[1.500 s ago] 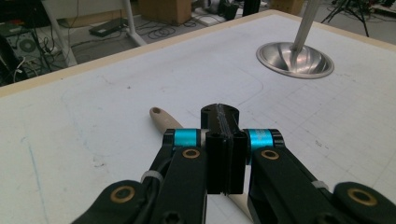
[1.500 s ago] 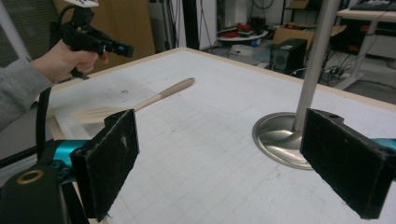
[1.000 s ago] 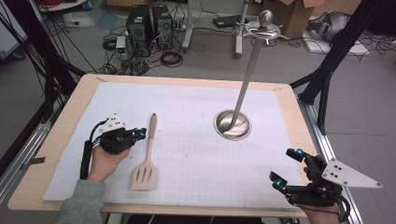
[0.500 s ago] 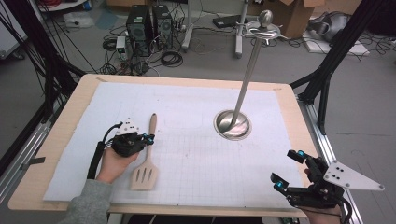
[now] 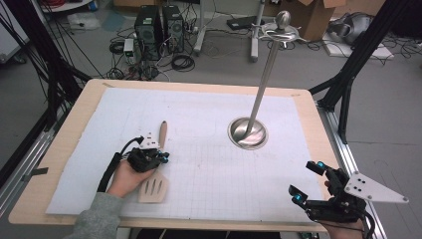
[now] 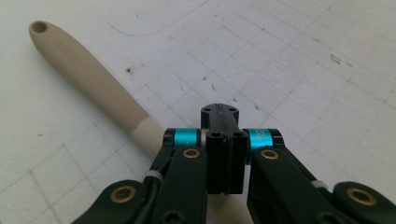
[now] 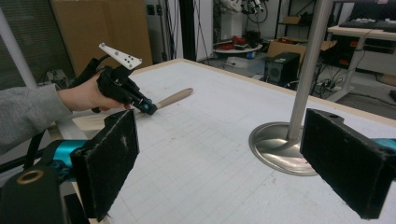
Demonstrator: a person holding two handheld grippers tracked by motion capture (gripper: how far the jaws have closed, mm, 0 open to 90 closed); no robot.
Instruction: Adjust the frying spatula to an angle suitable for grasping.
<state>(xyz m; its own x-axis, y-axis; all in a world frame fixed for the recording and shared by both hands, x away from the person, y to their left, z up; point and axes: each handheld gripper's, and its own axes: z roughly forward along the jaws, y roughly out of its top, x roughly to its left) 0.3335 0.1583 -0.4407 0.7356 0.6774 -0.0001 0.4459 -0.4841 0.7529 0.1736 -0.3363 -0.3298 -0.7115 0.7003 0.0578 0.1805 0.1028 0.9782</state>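
A pale wooden spatula [image 5: 162, 130] lies on the white gridded mat, handle pointing away, slotted blade near the front edge. My left gripper [image 5: 161, 158] hangs low over the neck of the handle, jaws shut with nothing seen between them. In the left gripper view the closed tips [image 6: 219, 116] sit just above the spatula [image 6: 84, 70], which runs off to the upper left; I cannot tell whether they touch it. My right gripper [image 5: 304, 179] rests open near the front right corner. Its own view shows wide-apart pads [image 7: 112, 158], with the spatula [image 7: 173, 98] and the left gripper [image 7: 148, 108] far off.
A metal stand with a round base [image 5: 247, 132] and a tall leaning pole [image 5: 268, 64] rises right of centre on the mat. The wooden table edge [image 5: 64, 144] frames the mat. Cables, computer cases and boxes lie on the floor beyond.
My left gripper has moved right and down, from beside the spatula to over its handle. The right gripper has stayed put.
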